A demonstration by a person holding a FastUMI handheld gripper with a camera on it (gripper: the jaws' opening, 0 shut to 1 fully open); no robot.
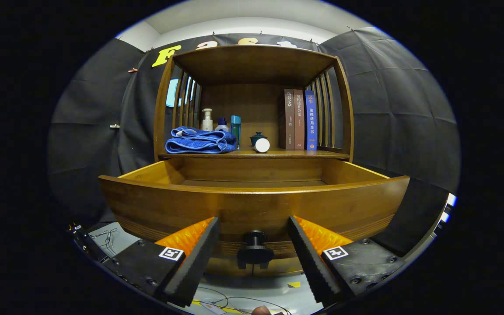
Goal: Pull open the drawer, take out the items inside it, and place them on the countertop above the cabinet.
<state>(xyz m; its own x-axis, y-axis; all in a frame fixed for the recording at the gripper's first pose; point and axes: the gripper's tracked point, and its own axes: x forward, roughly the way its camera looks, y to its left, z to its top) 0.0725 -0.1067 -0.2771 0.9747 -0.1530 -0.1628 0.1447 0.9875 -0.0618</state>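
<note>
A wooden cabinet has its drawer [252, 205] pulled well out toward me; only the drawer's far inner wall and side walls show, its floor is hidden by the front panel. A dark round knob [255, 250] sticks out low on the drawer front, midway between my fingers. My gripper [254, 253] is open, one finger on each side of the knob with a gap to it. On the countertop [313, 154] above the drawer lie a folded blue towel [201, 141] and a white round item [262, 145].
At the back of the countertop stand a pump bottle [207, 120], two more bottles, a small dark lidded pot [258, 137] and three upright books [299, 119]. Slatted sides and a top board enclose the shelf. Cables lie on the grey floor [252, 293] below.
</note>
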